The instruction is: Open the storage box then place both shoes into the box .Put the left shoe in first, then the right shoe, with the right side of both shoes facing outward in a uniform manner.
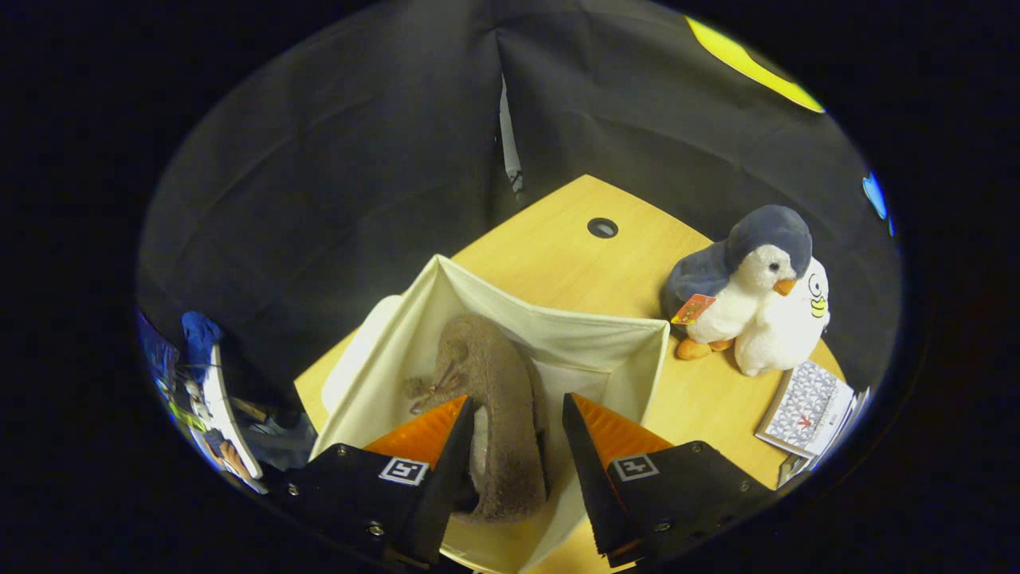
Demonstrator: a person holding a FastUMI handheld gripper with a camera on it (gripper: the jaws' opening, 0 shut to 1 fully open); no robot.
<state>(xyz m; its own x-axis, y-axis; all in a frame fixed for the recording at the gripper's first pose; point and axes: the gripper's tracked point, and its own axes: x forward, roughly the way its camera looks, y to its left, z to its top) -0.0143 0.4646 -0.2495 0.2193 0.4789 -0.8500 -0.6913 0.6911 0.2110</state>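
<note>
The gripper (514, 418) is hovering over the open storage box (613, 339), fingers wide and gripping nothing. One brown shoe (502, 399) is lying inside the box between them. Judging by that, the second shoe is remaining.

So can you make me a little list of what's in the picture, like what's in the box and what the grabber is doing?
box: white cloth box, open, on the wooden table
in box: one fuzzy brown shoe with a small bow
gripper: gripper open, above the box, fingers on either side of the shoe, not pressing it
beside box: penguin toy leaning against a white plush toy
near toys: patterned booklet
second shoe: cannot tell where
</note>
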